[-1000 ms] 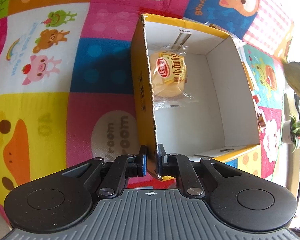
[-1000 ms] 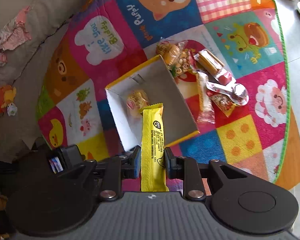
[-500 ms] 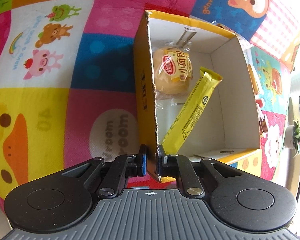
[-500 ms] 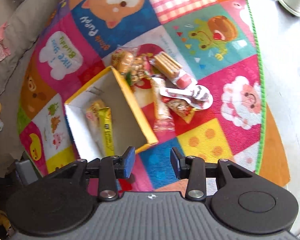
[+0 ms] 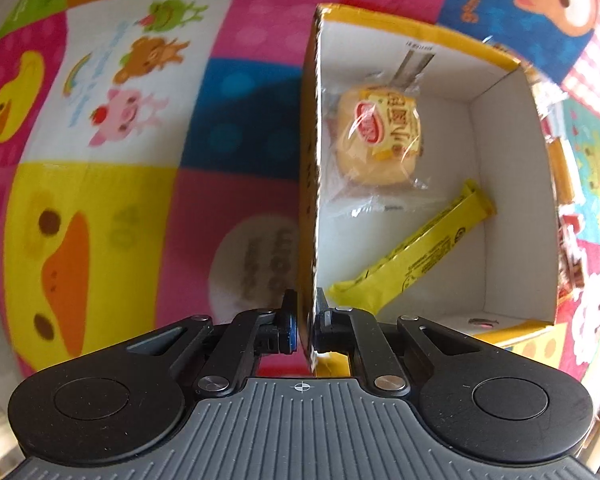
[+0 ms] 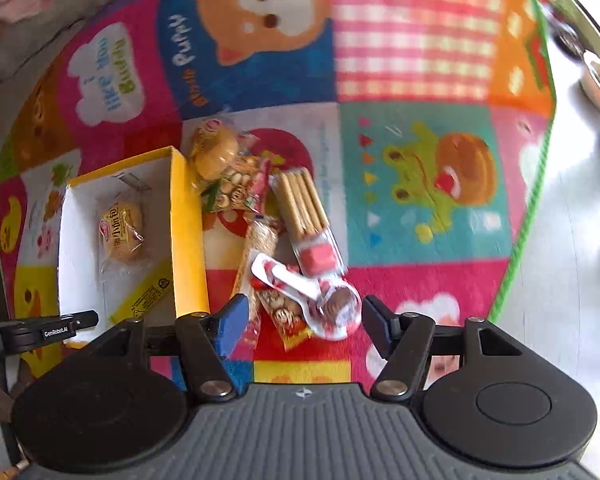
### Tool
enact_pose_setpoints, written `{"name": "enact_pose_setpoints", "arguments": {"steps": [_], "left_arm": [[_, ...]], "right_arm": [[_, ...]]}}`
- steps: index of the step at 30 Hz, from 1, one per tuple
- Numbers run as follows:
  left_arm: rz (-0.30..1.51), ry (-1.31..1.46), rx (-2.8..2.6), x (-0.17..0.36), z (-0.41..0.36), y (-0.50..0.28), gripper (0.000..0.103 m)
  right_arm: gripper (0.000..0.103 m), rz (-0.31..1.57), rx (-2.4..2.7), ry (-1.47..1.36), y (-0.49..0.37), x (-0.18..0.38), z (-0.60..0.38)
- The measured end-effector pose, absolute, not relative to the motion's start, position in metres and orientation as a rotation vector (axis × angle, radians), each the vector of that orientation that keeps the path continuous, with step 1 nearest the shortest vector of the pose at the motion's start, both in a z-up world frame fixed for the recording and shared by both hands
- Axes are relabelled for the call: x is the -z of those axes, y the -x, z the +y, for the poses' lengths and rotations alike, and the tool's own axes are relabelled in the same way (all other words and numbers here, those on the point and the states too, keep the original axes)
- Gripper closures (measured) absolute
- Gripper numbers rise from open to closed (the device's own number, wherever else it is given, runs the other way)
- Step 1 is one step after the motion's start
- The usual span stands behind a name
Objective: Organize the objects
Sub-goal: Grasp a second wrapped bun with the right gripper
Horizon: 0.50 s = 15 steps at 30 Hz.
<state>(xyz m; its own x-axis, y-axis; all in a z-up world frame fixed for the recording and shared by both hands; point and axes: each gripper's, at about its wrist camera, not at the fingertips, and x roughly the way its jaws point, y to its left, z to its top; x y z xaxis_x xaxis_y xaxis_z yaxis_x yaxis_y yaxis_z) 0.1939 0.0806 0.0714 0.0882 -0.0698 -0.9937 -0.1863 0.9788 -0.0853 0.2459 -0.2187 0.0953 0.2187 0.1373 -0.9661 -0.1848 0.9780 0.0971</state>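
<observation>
Your left gripper point(image 5: 305, 326) clamps the box point(image 5: 309, 184) wall; your right gripper point(image 6: 302, 322) gapes above snack packets point(image 6: 300, 216) on the play mat point(image 6: 412, 56).

A patchwork play mat point(image 6: 412, 52) carries a box point(image 6: 186, 236) and snack packets point(image 6: 300, 216).

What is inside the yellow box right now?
Inside the yellow box: a wrapped bun and a yellow stick packet lying diagonally. The packet's lower end is hidden behind the left gripper, clamped on the box wall.
</observation>
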Motion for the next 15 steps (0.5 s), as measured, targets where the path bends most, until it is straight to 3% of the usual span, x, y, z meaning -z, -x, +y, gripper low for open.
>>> {"name": "enact_pose_setpoints", "arguments": {"steps": [7,15], "left_arm": [[1.503,0.302,-0.188,-0.071,0.089,-0.184,0.094],[1.514,0.28,-0.206,-0.071,0.084,-0.183,0.094]], "right_arm": [[0.04,1.257,-0.457,0.157,-0.333,-0.069,-0.163],[0.036,1.358,-0.445,0.14,-0.396,-0.019,-0.124]]}}
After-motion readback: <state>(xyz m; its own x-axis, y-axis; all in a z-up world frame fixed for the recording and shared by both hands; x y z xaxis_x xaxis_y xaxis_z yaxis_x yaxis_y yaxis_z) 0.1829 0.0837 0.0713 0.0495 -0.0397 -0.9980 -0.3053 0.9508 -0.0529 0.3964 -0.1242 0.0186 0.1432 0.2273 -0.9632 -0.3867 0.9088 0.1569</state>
